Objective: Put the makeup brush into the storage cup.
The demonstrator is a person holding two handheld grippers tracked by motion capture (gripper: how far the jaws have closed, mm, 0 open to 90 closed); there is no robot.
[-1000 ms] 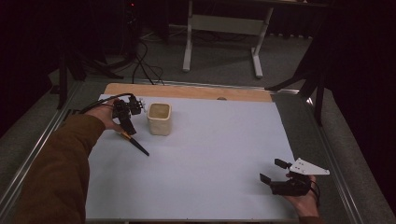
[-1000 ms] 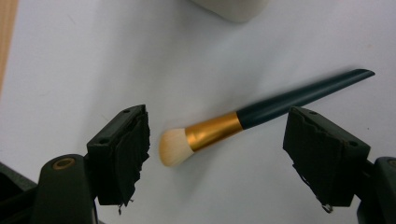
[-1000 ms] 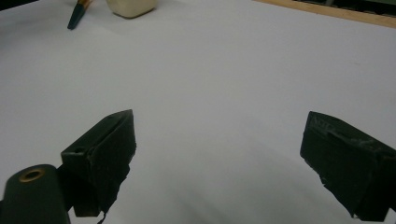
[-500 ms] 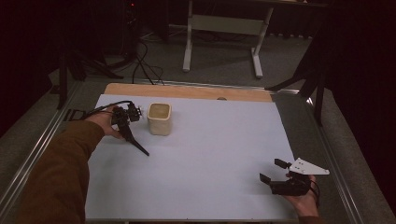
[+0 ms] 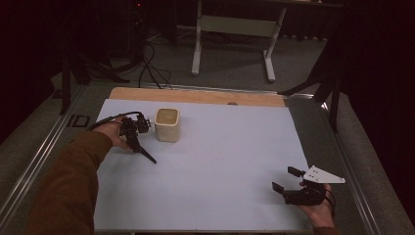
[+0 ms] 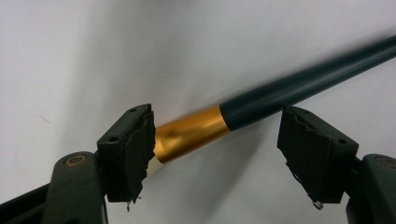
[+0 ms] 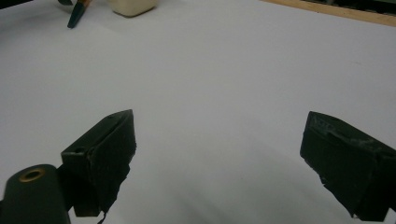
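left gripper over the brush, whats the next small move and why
Probably close the jaws the rest of the way. In the left gripper view the left gripper straddles the brush, lying on the white table, and its jaws have just been closing. One pad is at the gold band; the other stands apart from the dark handle. The beige cup stands close by.

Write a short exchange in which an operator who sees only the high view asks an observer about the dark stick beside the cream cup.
Operator: Is the stick inside the left jaws yet?
Observer: Yes. The left hand-held gripper straddles the stick. Its jaws have just been closing, but the right pad is not touching it.
Operator: What does it look like close up?
Observer: It is dark teal, with a gold band next to the left pad.
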